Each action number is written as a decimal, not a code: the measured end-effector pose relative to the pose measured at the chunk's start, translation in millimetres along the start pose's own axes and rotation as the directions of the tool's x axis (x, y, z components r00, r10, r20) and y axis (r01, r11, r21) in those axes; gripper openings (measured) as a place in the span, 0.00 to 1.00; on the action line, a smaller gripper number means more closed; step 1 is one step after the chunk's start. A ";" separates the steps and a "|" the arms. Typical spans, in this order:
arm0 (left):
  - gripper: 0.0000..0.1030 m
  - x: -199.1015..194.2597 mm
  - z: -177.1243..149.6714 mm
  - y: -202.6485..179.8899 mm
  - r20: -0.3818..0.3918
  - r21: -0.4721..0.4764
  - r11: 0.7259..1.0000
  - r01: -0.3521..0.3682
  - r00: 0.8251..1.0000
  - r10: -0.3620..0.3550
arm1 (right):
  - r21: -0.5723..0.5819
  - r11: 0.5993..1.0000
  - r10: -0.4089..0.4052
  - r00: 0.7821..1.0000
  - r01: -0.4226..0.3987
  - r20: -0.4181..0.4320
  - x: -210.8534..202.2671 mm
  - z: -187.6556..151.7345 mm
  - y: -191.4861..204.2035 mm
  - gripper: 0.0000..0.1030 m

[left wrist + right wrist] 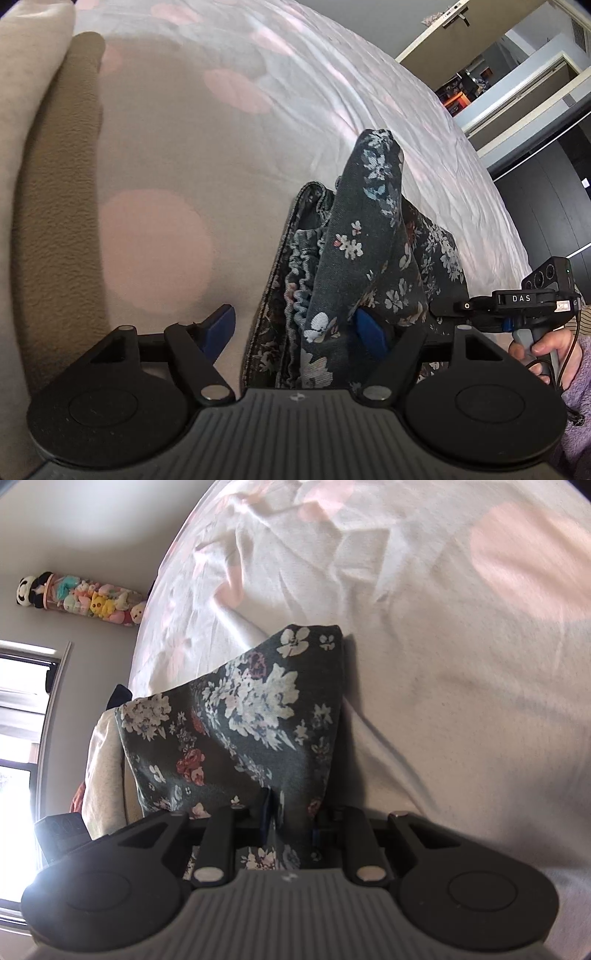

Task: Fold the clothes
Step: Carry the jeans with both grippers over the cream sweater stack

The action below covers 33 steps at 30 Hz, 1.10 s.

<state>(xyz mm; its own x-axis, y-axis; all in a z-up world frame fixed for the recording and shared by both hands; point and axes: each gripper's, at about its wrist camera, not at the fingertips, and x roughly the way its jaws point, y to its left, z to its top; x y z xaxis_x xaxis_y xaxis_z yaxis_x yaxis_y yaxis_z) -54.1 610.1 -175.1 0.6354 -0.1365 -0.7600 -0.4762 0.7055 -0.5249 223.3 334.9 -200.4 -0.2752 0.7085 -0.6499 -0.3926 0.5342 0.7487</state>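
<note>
Left gripper (295, 328) jaws released, right gripper (291, 823) apparently pinching floral garment (236, 716); lower the fold flat onto garment's waistband, then let go.

Pink-spotted bedsheet (229, 155); plush toys (85, 598); window (18, 760)

We see the garment (369, 236) as soft woven cloth, dark and matt, printed with pale flowers, its gathered waistband puckered and ribbed; the bed sheet (229, 155) is thin smooth cotton-like cloth, matt and finely creased, with faded pink spots; the blanket (55, 206) along its edge looks fleecy and nubbly; the left tool (301, 328) is matt black plastic with a ribbed grey housing, dull metal pivot pins and blue rubbery pads (371, 328); the right tool (291, 819) shows the same finish; the sleeve (580, 406) is fuzzy purple plush.
</note>
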 end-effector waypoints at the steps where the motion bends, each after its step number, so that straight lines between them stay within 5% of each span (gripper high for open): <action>1: 0.67 1.5 1.5 0.4 -0.009 -0.002 1.000 0.008 1.000 -0.008 | 0.001 1.000 0.000 1.000 0.000 0.001 0.1 -0.2 0.1 0.20; 13: 0.35 11.9 4.9 19.8 -0.043 -0.159 0.978 0.134 0.989 -0.143 | 0.038 0.999 0.030 0.999 -0.031 0.011 -8.6 -4.7 -5.9 0.27; 23: 0.29 -0.1 0.0 0.6 0.008 -0.150 0.987 0.056 0.998 -0.056 | 0.130 0.988 0.071 0.995 -0.079 0.064 -22.8 -23.2 -20.6 0.31; 27: 0.26 -10.5 -3.5 -8.4 0.043 -0.160 0.987 0.026 0.999 -0.019 | 0.088 0.995 0.042 0.994 -0.051 0.096 -20.7 -30.7 -3.6 0.14; 33: 0.24 -35.2 -9.6 -19.6 0.086 -0.181 0.983 0.019 0.996 -0.003 | -0.018 0.998 0.062 0.989 -0.060 0.133 -45.3 -29.4 30.9 0.12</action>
<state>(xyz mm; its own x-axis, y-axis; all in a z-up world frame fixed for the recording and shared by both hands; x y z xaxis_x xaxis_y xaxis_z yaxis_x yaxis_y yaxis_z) -72.9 594.3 -141.7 0.6871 -0.0785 -0.7223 -0.5662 0.5652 -0.6000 197.8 305.8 -151.6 -0.1793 0.7953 -0.5791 -0.3914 0.4824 0.7836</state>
